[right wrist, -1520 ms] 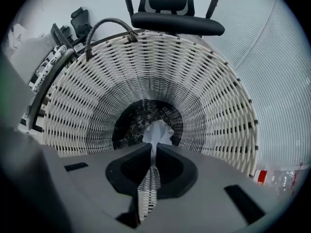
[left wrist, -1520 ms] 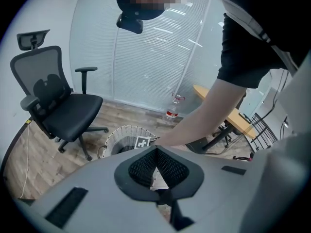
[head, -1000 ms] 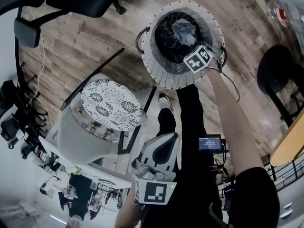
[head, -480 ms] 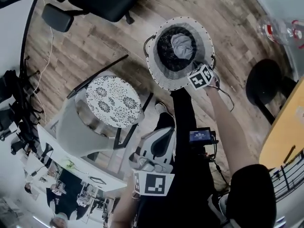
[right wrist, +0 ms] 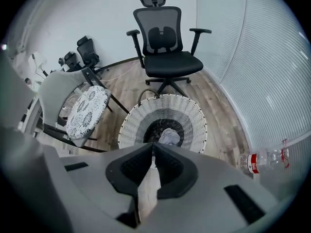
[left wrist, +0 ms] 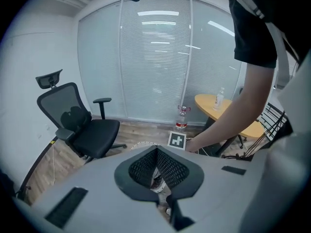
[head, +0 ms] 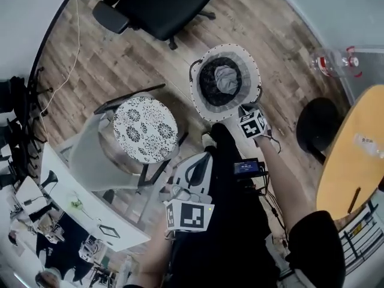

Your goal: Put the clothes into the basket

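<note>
The grey garment [head: 226, 77] lies at the bottom of the basket [head: 210, 108], which stands on the floor at my 12 o'clock. I judge the main danger is undoing that. My right gripper [head: 252, 123] hangs just outside the rim at the basket's 5 o'clock, so a careless swing could catch the rim and tip this light woven thing.

The garment looks soft and crumpled, a pale heap on the dark base, slightly toward 1 o'clock of centre. None of it drapes over the rim.

My right gripper's jaws are closed together with nothing between them. My left gripper [head: 204, 161], close to my body at 6 o'clock, is likewise closed and empty.

At the basket's 9 o'clock stands the patterned seat [head: 146, 129], and I see no clothes on it.
</note>
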{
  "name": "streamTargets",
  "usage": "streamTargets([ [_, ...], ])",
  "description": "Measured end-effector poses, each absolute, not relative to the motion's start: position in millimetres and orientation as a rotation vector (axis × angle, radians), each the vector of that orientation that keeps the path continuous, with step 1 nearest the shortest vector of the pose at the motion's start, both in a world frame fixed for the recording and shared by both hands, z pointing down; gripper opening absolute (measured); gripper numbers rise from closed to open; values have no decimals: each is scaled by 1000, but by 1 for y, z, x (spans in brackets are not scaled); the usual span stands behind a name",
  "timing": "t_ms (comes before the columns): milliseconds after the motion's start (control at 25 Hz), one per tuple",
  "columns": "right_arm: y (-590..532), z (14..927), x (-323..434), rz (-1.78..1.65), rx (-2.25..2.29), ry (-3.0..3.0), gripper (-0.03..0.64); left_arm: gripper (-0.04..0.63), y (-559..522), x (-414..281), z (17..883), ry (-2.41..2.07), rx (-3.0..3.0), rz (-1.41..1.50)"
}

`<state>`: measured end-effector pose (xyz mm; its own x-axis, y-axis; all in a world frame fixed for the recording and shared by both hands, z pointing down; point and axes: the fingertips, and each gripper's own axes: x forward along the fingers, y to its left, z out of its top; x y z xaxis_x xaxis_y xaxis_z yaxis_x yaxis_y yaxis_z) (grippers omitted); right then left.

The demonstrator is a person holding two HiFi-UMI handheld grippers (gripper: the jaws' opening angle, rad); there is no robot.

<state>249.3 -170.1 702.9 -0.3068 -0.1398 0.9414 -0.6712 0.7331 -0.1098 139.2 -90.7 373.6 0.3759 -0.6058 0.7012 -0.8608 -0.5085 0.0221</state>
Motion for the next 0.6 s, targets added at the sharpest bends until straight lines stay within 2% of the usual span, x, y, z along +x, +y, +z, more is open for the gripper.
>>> streamTargets([
  [600,-113,525,266,490,736,-2054,18,9,-18,133,308,-1392,2420,591],
])
